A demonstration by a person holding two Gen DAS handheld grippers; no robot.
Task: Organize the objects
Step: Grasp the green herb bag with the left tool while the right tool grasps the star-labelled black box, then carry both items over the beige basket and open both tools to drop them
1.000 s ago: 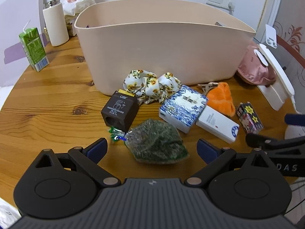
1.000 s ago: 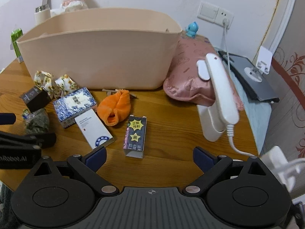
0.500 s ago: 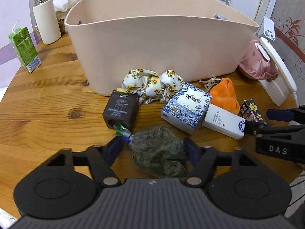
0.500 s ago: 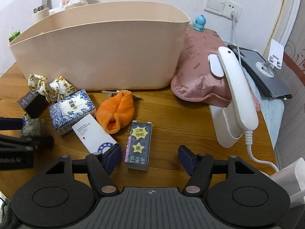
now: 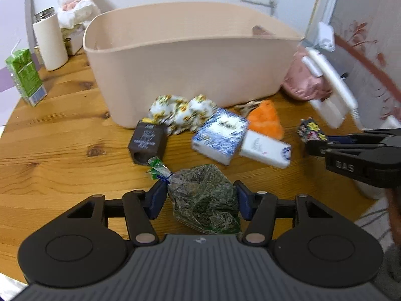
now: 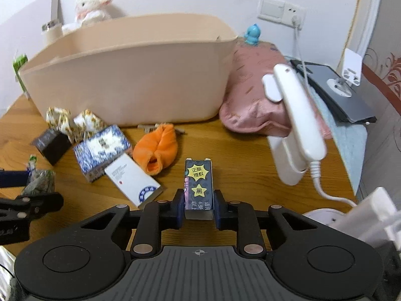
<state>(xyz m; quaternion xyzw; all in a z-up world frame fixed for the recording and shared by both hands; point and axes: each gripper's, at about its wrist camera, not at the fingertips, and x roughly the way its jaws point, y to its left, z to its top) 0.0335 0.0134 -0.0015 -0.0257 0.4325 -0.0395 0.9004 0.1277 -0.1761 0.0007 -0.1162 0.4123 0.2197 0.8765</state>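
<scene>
My left gripper (image 5: 200, 198) is shut on a clear bag of dried green leaves (image 5: 204, 200), just above the wooden table (image 5: 55, 155). My right gripper (image 6: 199, 207) is shut on a small dark box with yellow stars (image 6: 199, 188); it also shows in the left wrist view (image 5: 310, 131). A large beige bin (image 5: 190, 67) stands behind. In front of it lie a sunflower scrunchie (image 5: 181, 111), a black box (image 5: 147, 141), a blue-patterned box (image 5: 220, 135), a white box (image 5: 265, 148) and an orange cloth (image 5: 267, 120).
A green juice carton (image 5: 25, 76), a white bottle (image 5: 50, 42) and a plush lamb (image 5: 77, 2) stand at the back left. A pink pouch (image 6: 255, 100), a white phone handset (image 6: 295, 118) with its cord and a dark tablet (image 6: 333, 92) are at the right.
Both grippers went from open to shut: the left closed on the bag of leaves, the right on the star box. Both have lifted slightly.
</scene>
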